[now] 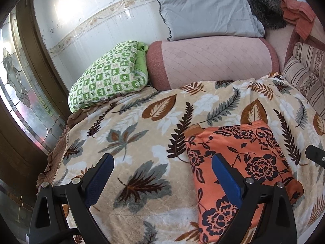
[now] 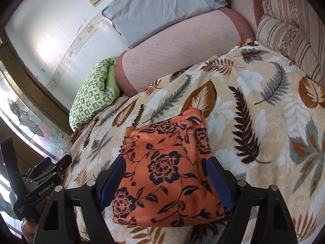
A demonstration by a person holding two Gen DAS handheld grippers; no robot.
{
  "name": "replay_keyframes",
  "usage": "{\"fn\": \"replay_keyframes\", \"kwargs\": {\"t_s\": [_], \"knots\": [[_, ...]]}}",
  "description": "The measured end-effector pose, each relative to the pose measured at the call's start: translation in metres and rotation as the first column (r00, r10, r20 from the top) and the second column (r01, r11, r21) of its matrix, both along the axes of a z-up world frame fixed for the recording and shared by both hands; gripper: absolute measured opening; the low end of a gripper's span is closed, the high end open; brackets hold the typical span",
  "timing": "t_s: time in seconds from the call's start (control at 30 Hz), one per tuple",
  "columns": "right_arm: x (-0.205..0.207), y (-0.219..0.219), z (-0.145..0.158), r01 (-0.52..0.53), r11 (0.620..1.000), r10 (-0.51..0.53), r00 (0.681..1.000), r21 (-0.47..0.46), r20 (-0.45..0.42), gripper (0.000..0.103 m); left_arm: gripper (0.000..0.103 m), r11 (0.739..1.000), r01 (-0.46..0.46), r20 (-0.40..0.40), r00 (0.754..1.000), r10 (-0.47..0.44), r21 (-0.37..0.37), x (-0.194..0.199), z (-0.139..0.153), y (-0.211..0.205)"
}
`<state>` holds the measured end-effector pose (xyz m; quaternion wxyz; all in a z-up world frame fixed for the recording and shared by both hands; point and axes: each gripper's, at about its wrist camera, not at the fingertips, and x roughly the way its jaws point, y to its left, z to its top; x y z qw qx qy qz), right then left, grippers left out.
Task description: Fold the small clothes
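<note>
A folded orange garment with dark flowers (image 1: 249,162) (image 2: 168,174) lies flat on the leaf-patterned blanket (image 1: 142,134) (image 2: 254,142). My left gripper (image 1: 162,164) is open above the blanket. Its right finger (image 1: 225,179) hangs over the garment's left part, and only that edge and bare blanket show between the fingers. My right gripper (image 2: 165,170) is open and straddles the garment, one blue pad at each side edge, neither visibly pressing on it. The left gripper (image 2: 56,161) also shows at the lower left of the right wrist view, and the right gripper's tip (image 1: 314,154) shows at the right edge of the left wrist view.
A green checked quilt (image 1: 109,75), a pink bolster (image 1: 211,63) and a grey pillow (image 1: 205,12) lie at the bed's far side against the white wall. Striped pillows (image 1: 304,75) are at the right. A brown-framed patterned glass pane (image 1: 18,93) borders the bed's left edge.
</note>
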<state>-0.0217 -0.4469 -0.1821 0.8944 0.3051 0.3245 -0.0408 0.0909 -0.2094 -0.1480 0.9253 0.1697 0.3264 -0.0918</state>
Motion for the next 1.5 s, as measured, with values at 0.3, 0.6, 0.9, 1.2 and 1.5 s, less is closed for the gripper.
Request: {"fn": "replay_keyframes", "kwargs": {"t_s": [0.3,0.6,0.9,1.2,1.5], "knots": [[0.016,-0.010,-0.016,-0.024,1.000,0.024,0.999,0.003,-0.039,0.085,0.097,0.999,0.037,-0.076,0.996,-0.039,-0.024,0.017,-0.021,-0.013],[0.052,-0.055,-0.085,-0.038,0.994,0.057,0.981,0.107,-0.185,0.085,0.097,0.958,0.125,-0.502,0.830,-0.244,-0.259,0.074,-0.128,-0.027],[0.072,-0.077,-0.115,-0.073,0.957,0.123,0.979,0.282,-0.165,0.084,0.097,0.927,0.095,-0.522,0.803,-0.287,-0.364,0.084,-0.133,-0.019],[0.071,-0.075,-0.116,-0.108,0.931,0.164,0.977,0.349,-0.135,0.084,0.097,0.943,0.124,-0.499,0.823,-0.271,-0.308,0.071,-0.128,-0.022],[0.065,-0.070,-0.115,-0.146,0.905,0.213,0.969,0.399,-0.127,0.084,0.097,0.965,0.145,-0.413,0.882,-0.227,-0.221,0.065,-0.110,-0.021]]}}
